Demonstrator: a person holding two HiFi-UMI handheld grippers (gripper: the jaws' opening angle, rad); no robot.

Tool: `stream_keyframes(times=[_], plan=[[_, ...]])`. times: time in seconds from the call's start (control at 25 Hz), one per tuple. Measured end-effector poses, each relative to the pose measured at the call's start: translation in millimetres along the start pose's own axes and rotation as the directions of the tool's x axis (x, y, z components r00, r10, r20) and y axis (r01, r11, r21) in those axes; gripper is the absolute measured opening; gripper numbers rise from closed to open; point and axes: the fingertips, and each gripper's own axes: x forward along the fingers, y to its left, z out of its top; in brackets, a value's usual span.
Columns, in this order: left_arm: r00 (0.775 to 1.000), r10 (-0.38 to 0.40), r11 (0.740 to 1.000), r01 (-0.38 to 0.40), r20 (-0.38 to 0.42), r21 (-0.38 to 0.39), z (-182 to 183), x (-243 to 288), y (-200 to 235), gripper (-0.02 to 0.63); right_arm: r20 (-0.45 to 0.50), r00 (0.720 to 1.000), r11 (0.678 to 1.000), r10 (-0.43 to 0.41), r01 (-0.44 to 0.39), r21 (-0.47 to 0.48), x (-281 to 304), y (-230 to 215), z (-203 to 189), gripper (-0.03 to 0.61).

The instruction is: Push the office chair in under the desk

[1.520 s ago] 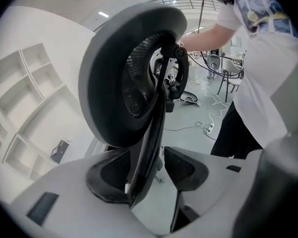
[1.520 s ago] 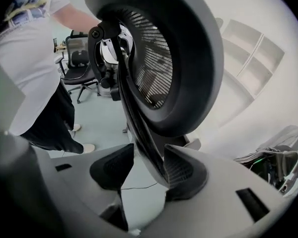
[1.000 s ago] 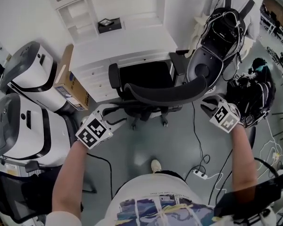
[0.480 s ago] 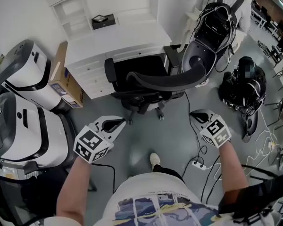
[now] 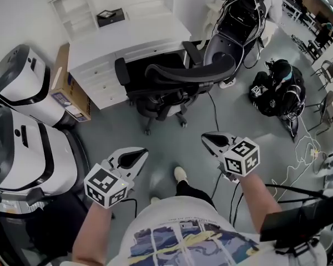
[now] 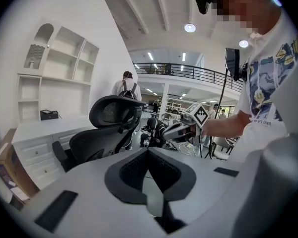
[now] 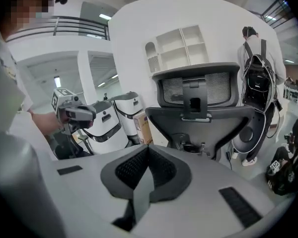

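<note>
The black office chair (image 5: 175, 76) stands with its seat partly under the white desk (image 5: 127, 37), its curved backrest facing me. My left gripper (image 5: 137, 155) and right gripper (image 5: 210, 139) hang over the grey floor well short of the chair, both shut with nothing between the jaws. In the left gripper view the chair (image 6: 111, 128) is ahead on the left, beyond the shut jaws of the left gripper (image 6: 149, 151), and the right gripper (image 6: 188, 128) shows to the side. The right gripper view looks past its own shut right gripper (image 7: 148, 150) at the chair's back (image 7: 203, 108).
Two large white machines (image 5: 22, 121) and a cardboard box (image 5: 66, 90) stand at the left. A black backpack rig (image 5: 238, 21) sits right of the chair, black bags (image 5: 277, 90) and cables (image 5: 299, 148) on the floor. A person (image 7: 253, 58) stands near the desk. My shoe (image 5: 180, 174) is below.
Both grippers have let go of the chair's backrest, drawn back toward me and closed. The chair now sits farther away, closer in to the desk.
</note>
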Motion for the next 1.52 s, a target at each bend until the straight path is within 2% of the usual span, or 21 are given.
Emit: stream_keyframes(times=[0.12, 0.44, 0.68, 0.84, 1.52], plan=[[1.000, -0.008, 1.000, 0.008, -0.006, -0.029, -9, -15, -11, 0.014, 0.001, 1.000, 1.000, 0.011, -0.011, 0.018, 1, 25, -7, 0.025], [0.999, -0.032, 0.998, 0.033, 0.013, -0.046, -21, -53, -36, 0.012, 0.020, 0.997, 0.997, 0.075, -0.076, 0.027, 1, 92, -17, 0.025], [0.999, -0.024, 0.998, 0.026, 0.045, -0.063, -30, -73, -48, 0.013, 0.033, 0.995, 0.996, 0.093, -0.093, -0.015, -4, 131, -25, 0.025], [0.999, -0.020, 0.999, 0.022, 0.038, -0.045, -38, -82, -55, 0.014, 0.036, 0.995, 0.995, 0.097, -0.096, -0.031, -7, 145, -29, 0.025], [0.999, -0.029, 0.998, 0.031, 0.035, -0.056, -57, -99, -80, 0.014, 0.031, 0.991, 0.989, 0.130, -0.128, -0.071, -13, 183, -41, 0.025]])
